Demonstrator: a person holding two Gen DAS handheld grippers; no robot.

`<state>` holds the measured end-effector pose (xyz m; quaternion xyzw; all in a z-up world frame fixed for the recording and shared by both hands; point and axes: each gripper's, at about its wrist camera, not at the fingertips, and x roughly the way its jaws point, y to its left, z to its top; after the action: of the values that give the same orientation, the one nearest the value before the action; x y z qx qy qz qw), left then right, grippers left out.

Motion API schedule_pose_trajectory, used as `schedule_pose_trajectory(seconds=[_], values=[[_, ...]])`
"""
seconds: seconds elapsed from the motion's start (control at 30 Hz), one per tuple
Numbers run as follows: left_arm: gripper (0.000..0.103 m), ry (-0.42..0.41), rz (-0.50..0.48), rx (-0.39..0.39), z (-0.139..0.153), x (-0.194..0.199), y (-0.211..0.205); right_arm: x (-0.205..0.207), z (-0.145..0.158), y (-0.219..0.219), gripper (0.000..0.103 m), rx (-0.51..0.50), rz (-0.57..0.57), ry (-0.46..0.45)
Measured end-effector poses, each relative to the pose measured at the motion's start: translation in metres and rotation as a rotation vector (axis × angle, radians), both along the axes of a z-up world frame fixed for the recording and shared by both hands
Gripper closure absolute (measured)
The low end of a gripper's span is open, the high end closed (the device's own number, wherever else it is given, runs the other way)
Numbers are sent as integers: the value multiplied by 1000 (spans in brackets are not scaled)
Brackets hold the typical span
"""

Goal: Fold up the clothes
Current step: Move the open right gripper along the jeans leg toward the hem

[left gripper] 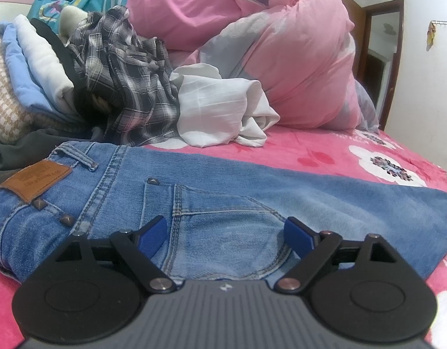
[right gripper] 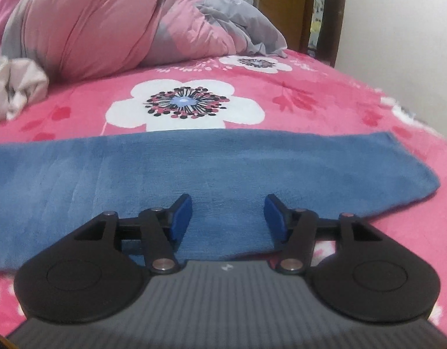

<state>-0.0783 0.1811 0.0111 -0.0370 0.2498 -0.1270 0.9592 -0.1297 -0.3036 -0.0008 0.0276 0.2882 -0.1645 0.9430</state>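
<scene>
On the bed: a pair of blue jeans (left gripper: 194,192) is lying flat across the pink flowered blanket (right gripper: 325,93), running left to right along the near side.
Jeans, waist end: it is sitting at the left, back side up, showing a brown leather patch (left gripper: 35,179), copper studs and a stitched back pocket (left gripper: 223,224).
Jeans, leg end: the leg (right gripper: 194,168) is stretching out to the right and ending in a hem near the right edge of the bed.
Left hand-held gripper (left gripper: 223,237): it is hovering low over the back pocket, its blue pads spread wide, nothing caught between them.
Right hand-held gripper (right gripper: 227,218): it is hanging over the near edge of the leg, its pads standing apart at a medium gap, gripping nothing; whether the tips are brushing the denim I cannot tell.
Far left: a heap of clothes is waiting, with a grey plaid shirt (left gripper: 127,78) draped over it and a crumpled white garment (left gripper: 220,110) lying just to its right.
Beside the heap: folded pieces in white and light blue are leaning at the far left edge, next to a brown checked cloth (left gripper: 5,101).
Far side: a bulky pink and grey duvet (left gripper: 296,58) is bunching up behind the clothes.
Far right corner: a wooden door frame (right gripper: 281,5) is standing by the white wall.
</scene>
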Motion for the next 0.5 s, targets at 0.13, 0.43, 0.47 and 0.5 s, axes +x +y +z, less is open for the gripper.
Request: schedule_pose_trajectory(seconds=[0.13, 0.43, 0.47, 0.5], values=[[13, -1, 0, 2, 0, 0, 0, -1, -3, 0, 46, -1, 2, -10], [13, -3, 1, 9, -1, 0, -2, -3, -5, -1, 45, 12, 3, -27], [13, -3, 1, 9, 0, 0, -2, -3, -5, -1, 45, 12, 3, -28], [13, -3, 0, 9, 0, 0, -2, -3, -5, -2, 45, 13, 4, -28]])
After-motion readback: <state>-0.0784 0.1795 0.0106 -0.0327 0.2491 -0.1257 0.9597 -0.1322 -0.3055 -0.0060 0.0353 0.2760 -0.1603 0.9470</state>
